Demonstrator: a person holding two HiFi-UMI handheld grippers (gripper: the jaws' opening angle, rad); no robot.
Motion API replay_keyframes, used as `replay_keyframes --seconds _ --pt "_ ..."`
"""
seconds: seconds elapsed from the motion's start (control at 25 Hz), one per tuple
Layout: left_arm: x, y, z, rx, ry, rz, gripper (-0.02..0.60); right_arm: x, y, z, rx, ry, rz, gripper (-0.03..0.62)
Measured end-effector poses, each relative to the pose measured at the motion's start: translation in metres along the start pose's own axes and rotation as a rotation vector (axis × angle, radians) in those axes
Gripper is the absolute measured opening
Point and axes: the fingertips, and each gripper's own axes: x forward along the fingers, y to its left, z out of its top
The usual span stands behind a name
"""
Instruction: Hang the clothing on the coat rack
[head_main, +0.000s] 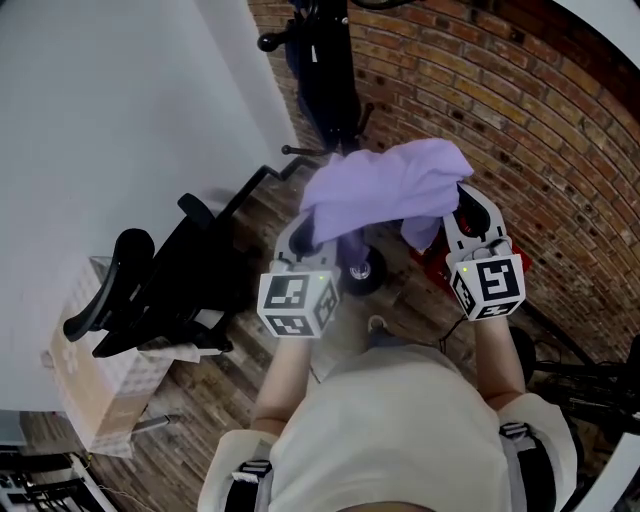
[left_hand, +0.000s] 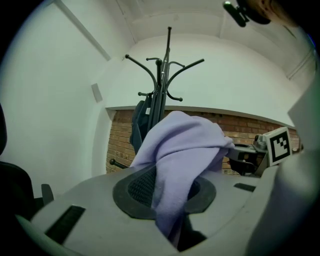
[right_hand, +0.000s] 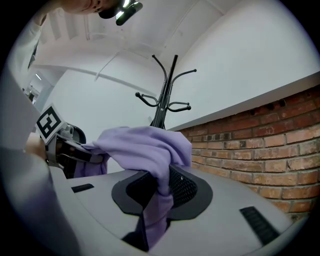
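Note:
A lilac garment (head_main: 385, 190) hangs stretched between both grippers. My left gripper (head_main: 305, 237) is shut on its left part, the cloth (left_hand: 172, 180) pinched between the pads. My right gripper (head_main: 462, 215) is shut on the right part, where the cloth (right_hand: 159, 192) runs down through the jaws. The black coat rack (left_hand: 162, 80) stands ahead against the white wall, its curved hooks bare at the top; a dark garment (left_hand: 141, 125) hangs lower on it. In the right gripper view the rack (right_hand: 167, 87) rises behind the lilac cloth. In the head view the rack (head_main: 325, 75) stands beyond the garment.
A black office chair (head_main: 165, 280) stands at the left over a cardboard box (head_main: 95, 390). A red brick wall (head_main: 520, 130) runs along the right. A white wall (head_main: 120, 120) fills the left. The rack's round base (head_main: 362, 270) sits on the wooden floor under the garment.

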Motion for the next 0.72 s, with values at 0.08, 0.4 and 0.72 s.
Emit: replay_keyframes --seconds 0.08,0.4,0.72 --pt "0.011 0.004 0.001 0.001 0.003 0.007 0.066 0.013 -0.007 -0.003 0.000 0.000 0.008 0.055" --pt "0.053 0.028 -0.008 -0.017 0.032 0.040 0.069 0.063 -0.023 -0.023 -0.005 0.020 0.047 0.055" --pt "0.073 0.046 -0.041 -0.054 0.080 0.079 0.072 0.098 -0.024 -0.058 0.015 0.076 0.105 0.055"
